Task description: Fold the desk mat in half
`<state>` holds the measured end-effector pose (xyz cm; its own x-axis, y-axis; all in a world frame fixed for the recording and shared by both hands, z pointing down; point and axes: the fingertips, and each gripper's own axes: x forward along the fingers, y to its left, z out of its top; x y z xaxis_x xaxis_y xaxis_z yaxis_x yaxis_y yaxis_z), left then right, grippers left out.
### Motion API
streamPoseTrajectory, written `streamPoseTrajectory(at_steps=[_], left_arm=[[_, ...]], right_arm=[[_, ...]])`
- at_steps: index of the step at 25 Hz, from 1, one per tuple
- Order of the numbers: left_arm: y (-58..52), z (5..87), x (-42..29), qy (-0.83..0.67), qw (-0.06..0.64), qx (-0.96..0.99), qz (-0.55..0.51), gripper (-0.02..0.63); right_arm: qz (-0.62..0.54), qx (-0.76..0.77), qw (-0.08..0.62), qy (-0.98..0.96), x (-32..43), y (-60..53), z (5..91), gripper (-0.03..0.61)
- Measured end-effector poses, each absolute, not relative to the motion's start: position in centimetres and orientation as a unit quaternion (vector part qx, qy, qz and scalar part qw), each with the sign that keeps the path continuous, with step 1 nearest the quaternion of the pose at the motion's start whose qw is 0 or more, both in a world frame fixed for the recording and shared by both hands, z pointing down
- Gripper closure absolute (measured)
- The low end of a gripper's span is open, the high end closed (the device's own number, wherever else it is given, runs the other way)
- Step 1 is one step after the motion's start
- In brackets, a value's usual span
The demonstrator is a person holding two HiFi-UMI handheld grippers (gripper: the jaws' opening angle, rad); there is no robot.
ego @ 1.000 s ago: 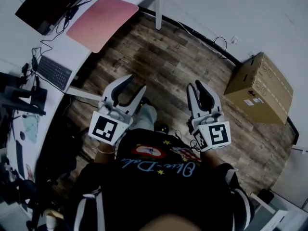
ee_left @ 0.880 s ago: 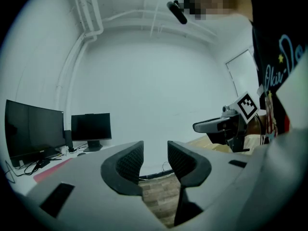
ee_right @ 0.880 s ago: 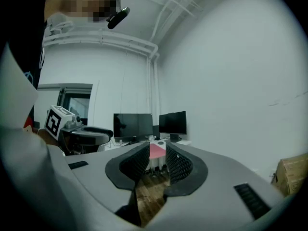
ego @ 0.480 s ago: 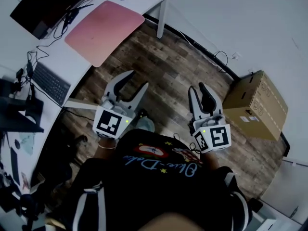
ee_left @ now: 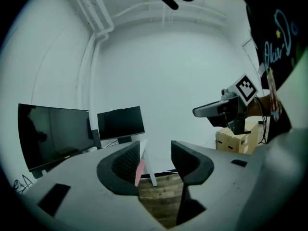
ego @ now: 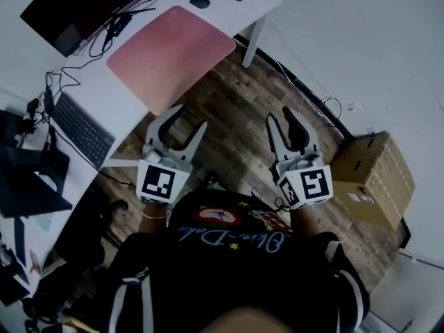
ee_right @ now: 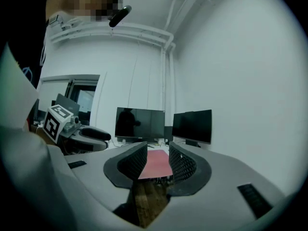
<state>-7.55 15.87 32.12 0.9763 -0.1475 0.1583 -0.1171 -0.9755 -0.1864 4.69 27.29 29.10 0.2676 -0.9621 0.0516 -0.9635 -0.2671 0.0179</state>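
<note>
The pink desk mat (ego: 170, 57) lies flat and unfolded on the white desk (ego: 118, 103), its near corner hanging over the desk edge. Both grippers are held over the wooden floor, short of the desk and apart from the mat. My left gripper (ego: 186, 122) is open and empty, and its jaws have just been opening. My right gripper (ego: 283, 120) is also open with nothing between its jaws, which have just been opening too. In the right gripper view the mat (ee_right: 156, 163) shows ahead between the jaws. The left gripper view shows only a pink sliver of it (ee_left: 139, 172).
A black keyboard (ego: 83, 123) lies on the desk left of the mat, with dark monitors (ego: 69, 12) and cables behind it. A mouse (ego: 200, 3) sits beyond the mat. A desk leg (ego: 251, 44) stands at the right corner. A cardboard box (ego: 371, 179) sits on the floor, right.
Both grippers have moved toward the desk, so the mat now lies closer and larger in the head view. Both pairs of jaws stand wider apart than before.
</note>
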Motion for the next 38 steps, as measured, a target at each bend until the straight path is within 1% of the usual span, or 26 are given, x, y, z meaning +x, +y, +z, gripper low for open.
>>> streamPoseTrajectory(at_steps=[4, 10, 14, 15, 17, 19, 21, 25, 29, 34, 38], left_arm=[[12.4, 34.1, -8.3, 0.097, 0.102, -0.983, -0.119, 0.428], [8.8, 36.8, -8.2, 0.143, 0.104, -0.969, -0.17, 0.413], [6.1, 39.2, -7.6, 0.188, 0.127, -0.949, -0.221, 0.397], [5.4, 39.7, -7.3, 0.201, 0.127, -0.944, -0.23, 0.394], [4.1, 40.4, -6.8, 0.235, 0.102, -0.937, -0.238, 0.393], [3.2, 40.9, -6.6, 0.27, 0.069, -0.928, -0.246, 0.371], [2.5, 42.5, -6.8, 0.285, 0.063, -0.918, -0.27, 0.368], [0.9, 46.8, -6.0, 0.297, 0.087, -0.891, -0.332, 0.353], [1.7, 51.5, -5.7, 0.315, 0.089, -0.854, -0.404, 0.334], [1.0, 56.1, -5.2, 0.321, 0.141, -0.801, -0.485, 0.319], [-0.2, 58.4, -5.5, 0.337, 0.157, -0.771, -0.516, 0.318]], right_arm=[[0.019, 0.786, 0.037, -0.617, 5.4, 23.6, 30.0, 0.457], [0.048, 0.758, 0.047, -0.649, 7.6, 18.7, 32.1, 0.454], [0.047, 0.729, 0.073, -0.679, 10.1, 14.0, 33.6, 0.449], [0.047, 0.719, 0.078, -0.689, 10.6, 12.8, 34.0, 0.446], [0.045, 0.694, 0.093, -0.713, 11.6, 10.2, 34.7, 0.446], [0.035, 0.665, 0.12, -0.737, 12.0, 7.9, 35.5, 0.44], [0.017, 0.64, 0.149, -0.753, 12.1, 6.0, 36.0, 0.431], [-0.032, 0.591, 0.225, -0.774, 12.8, 3.0, 38.8, 0.4], [-0.052, 0.535, 0.302, -0.787, 13.0, 2.3, 43.2, 0.39], [-0.057, 0.482, 0.337, -0.807, 13.3, 1.7, 48.2, 0.377], [-0.083, 0.448, 0.374, -0.808, 13.4, 1.6, 51.1, 0.365]])
